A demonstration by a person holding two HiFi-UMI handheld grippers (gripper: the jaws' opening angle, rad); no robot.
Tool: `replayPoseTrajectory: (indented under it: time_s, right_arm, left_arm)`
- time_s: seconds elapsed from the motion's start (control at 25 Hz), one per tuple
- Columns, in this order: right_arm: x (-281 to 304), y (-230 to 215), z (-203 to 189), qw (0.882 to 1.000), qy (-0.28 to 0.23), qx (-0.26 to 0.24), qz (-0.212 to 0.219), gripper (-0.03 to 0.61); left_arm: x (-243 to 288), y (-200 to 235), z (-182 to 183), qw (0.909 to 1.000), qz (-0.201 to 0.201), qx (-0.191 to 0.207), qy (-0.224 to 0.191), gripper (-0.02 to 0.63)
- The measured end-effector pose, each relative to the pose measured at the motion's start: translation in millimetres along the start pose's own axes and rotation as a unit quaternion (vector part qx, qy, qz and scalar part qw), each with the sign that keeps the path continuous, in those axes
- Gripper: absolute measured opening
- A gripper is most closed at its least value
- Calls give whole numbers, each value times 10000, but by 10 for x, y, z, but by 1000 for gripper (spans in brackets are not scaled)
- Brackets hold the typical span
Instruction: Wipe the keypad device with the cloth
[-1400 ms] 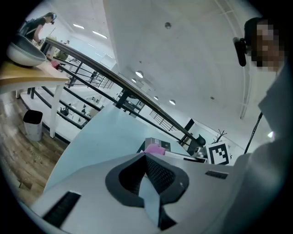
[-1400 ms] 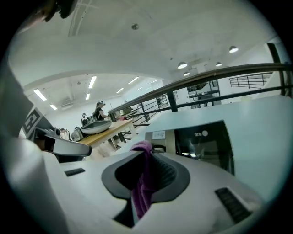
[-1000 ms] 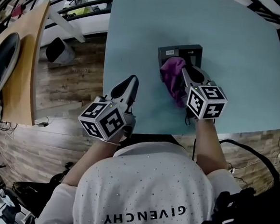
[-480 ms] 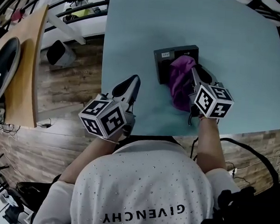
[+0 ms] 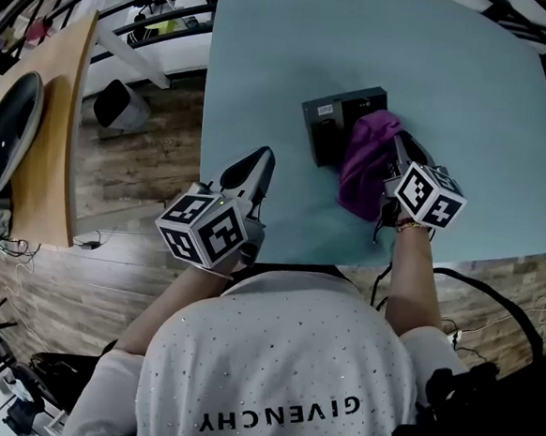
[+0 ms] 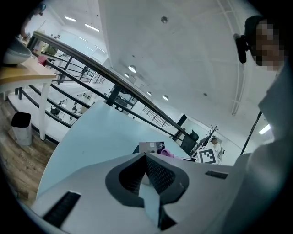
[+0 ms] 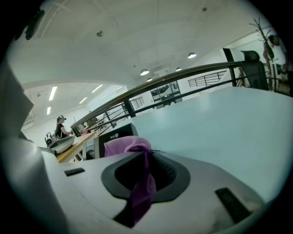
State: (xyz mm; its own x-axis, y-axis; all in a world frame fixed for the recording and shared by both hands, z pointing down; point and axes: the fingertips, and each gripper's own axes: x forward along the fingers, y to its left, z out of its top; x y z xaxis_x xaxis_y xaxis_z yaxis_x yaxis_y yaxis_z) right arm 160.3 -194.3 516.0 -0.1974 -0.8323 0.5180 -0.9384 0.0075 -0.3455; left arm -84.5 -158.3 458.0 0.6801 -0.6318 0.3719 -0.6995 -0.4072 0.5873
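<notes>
Pinching purple cloth (image 5: 362, 168) draped over keypad device (image 5: 329, 123): right hand-held gripper (image 5: 394, 149) | left hand-held gripper (image 5: 259, 161): jaws together, empty

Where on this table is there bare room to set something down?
Bare table lies beyond the keypad device to the far edge, and right of the cloth. Crowded: the middle, where the right gripper holds the cloth on the device, and the near left edge by the left gripper.

keypad device (image 5: 327, 123): dark, flat on table (image 5: 266, 61) | cloth (image 5: 365, 163): purple, bunched, draped over its right side
</notes>
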Motion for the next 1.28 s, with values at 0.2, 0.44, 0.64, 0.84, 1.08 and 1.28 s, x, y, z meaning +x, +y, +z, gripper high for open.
replayPoseTrajectory:
  time_s: [0.2,0.44,0.64,0.84,1.08,1.28]
  right_arm:
    - [-160,52,41,9994,-169,-106,-266,40]
    - [-279,1042,-101,9893,-3,-829,1203,40]
    - [-325,1508,-283,9796,162,-1313,1514,40]
    - [-279,1654,-397,9740,498,-1642,1481,40]
    - [-186,1449,-458,9785,700,-1761,812,40]
    - [-175,1184,-406,9858,664,-1493,386,40]
  left_arm:
    - [-79,-21,88,10000,-26,35,-14,0]
    - [-165,-14,242,9998,4,32,-193,0]
    - [-235,-110,309,9993,-159,129,-306,0]
    - [-330,-200,425,9982,-380,133,-447,0]
    - [-521,-117,636,9967,-212,254,-739,0]
    - [-528,-103,684,9968,-206,208,-748,0]
